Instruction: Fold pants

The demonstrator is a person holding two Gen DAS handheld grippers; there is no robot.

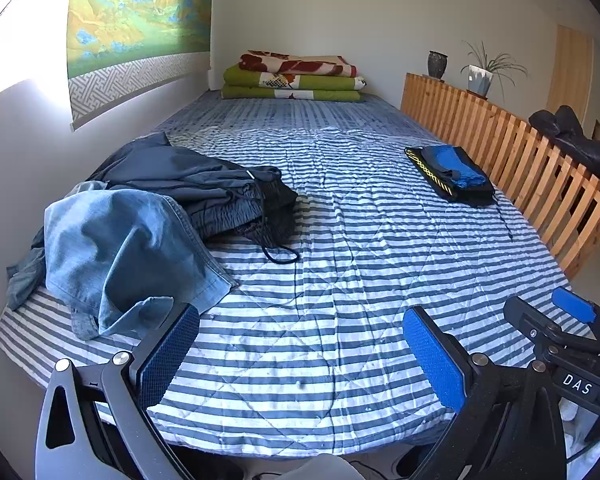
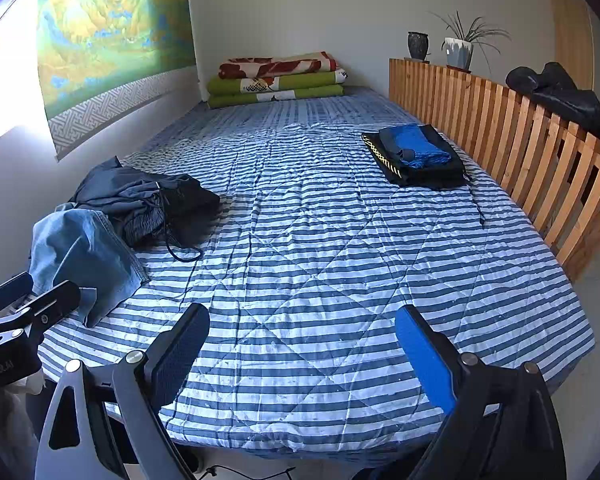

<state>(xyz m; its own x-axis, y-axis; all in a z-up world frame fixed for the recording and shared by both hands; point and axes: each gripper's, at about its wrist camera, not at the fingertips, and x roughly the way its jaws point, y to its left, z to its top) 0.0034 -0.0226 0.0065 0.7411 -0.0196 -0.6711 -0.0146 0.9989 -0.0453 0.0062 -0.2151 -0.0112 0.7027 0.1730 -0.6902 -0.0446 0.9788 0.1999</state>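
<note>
On the far left, against the wall, a crumpled pair of light blue denim pants [image 1: 116, 256] lies heaped near the front corner of the bed with the blue-and-white striped quilted cover [image 1: 340, 280]; the fabric bunches up into a rounded hump, one hemmed edge runs down toward the bed's front edge, and a small flap curls out at the bottom. Touching it on the far side is a rumpled pile of dark navy and black pants [image 1: 204, 188], its elastic waistband showing and a black drawstring looping out onto the stripes. My left tongs [image 1: 300, 356] hover over the bed's front edge with the blue-padded fingers spread wide and nothing between them, the left finger just beside the denim flap. My right tongs [image 2: 300, 356] hang further right over bare striped cover, likewise spread wide and empty. At the far end of the bed a stack of folded green and red-patterned blankets [image 1: 292, 78] rests against the wall. To the right, near a slatted wooden rail [image 2: 520, 140], sits a neat folded stack of black and bright blue garments [image 2: 416, 156]. Above the rail stand a dark vase [image 2: 418, 45] and a potted plant in a grey pot [image 2: 458, 52].
</note>
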